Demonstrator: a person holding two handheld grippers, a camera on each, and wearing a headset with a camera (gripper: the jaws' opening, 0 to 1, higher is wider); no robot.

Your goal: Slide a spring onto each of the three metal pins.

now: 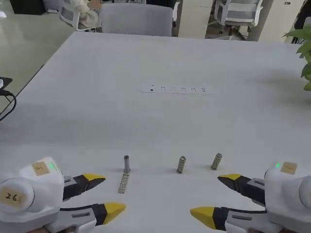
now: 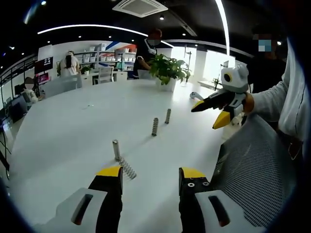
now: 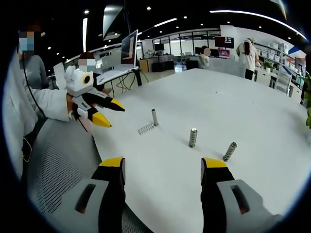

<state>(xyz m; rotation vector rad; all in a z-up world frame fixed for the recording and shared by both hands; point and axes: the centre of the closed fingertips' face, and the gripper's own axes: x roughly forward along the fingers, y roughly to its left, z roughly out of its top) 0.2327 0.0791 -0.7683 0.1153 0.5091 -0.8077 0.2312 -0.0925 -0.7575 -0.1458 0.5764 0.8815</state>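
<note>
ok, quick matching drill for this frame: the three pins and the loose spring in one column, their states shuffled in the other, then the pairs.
Things (sides as in the head view):
1. left pin
2. middle pin
3. right pin
4. loose spring

States:
A. lying flat on the table
B. spring on it, leaning
C. bare, upright
D. spring on it, upright

Pairs: 1-C, 2-D, 3-B, 4-A
</note>
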